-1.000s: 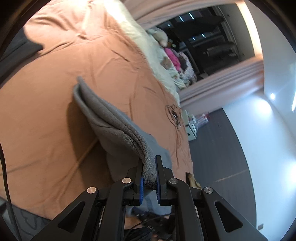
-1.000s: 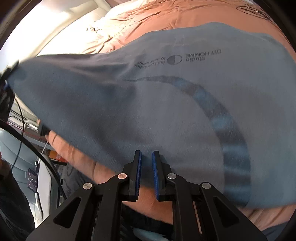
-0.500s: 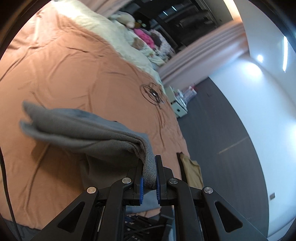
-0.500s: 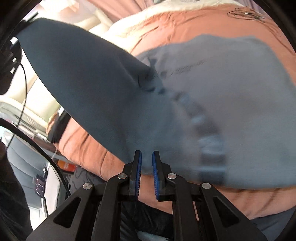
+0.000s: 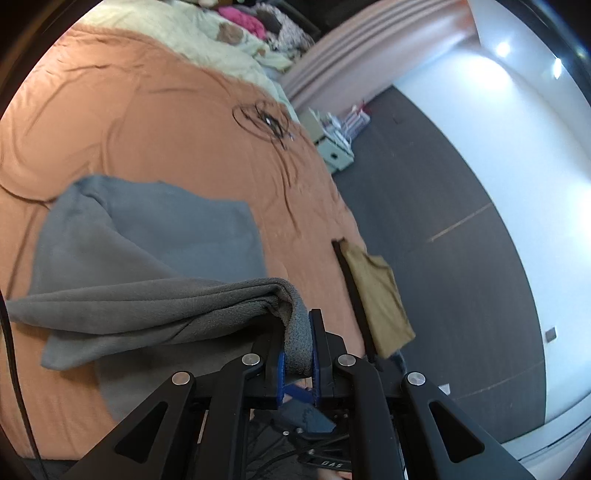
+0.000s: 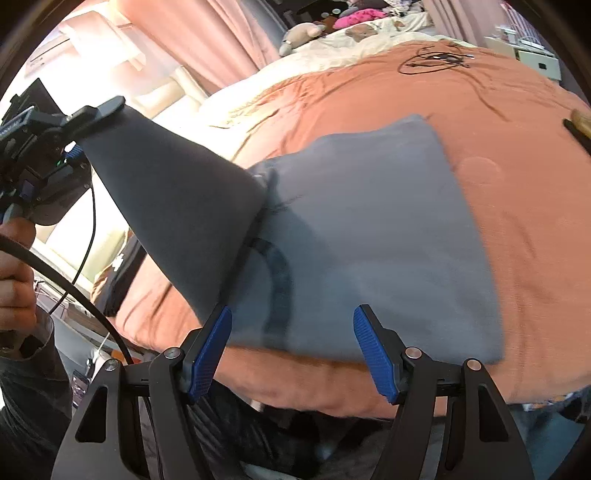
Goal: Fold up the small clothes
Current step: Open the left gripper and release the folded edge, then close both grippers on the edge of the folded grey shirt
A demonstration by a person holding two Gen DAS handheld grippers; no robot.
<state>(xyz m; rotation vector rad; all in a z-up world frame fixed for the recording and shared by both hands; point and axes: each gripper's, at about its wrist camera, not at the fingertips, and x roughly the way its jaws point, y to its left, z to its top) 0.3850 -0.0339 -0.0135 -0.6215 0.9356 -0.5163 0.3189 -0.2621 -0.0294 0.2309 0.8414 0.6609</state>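
Observation:
A grey-blue shirt (image 6: 369,240) lies on the orange bedspread (image 6: 498,122), partly folded. My left gripper (image 5: 297,350) is shut on one edge of the shirt (image 5: 155,295) and holds that part lifted above the bed; it shows in the right wrist view (image 6: 79,136) at the left, with the cloth hanging from it. My right gripper (image 6: 291,354) is open and empty, at the near edge of the shirt, just above the bed's front edge.
A folded tan garment (image 5: 380,295) lies at the bed's right edge. A coiled black cable (image 6: 432,59) lies further up the bedspread. Pillows and soft toys (image 6: 303,33) are at the head. Dark floor (image 5: 443,221) and a small cabinet (image 5: 332,147) lie beside the bed.
My right gripper has opened and let go of the shirt's edge, which has dropped onto the bed. My left gripper has swung the held edge over toward the shirt's other side.

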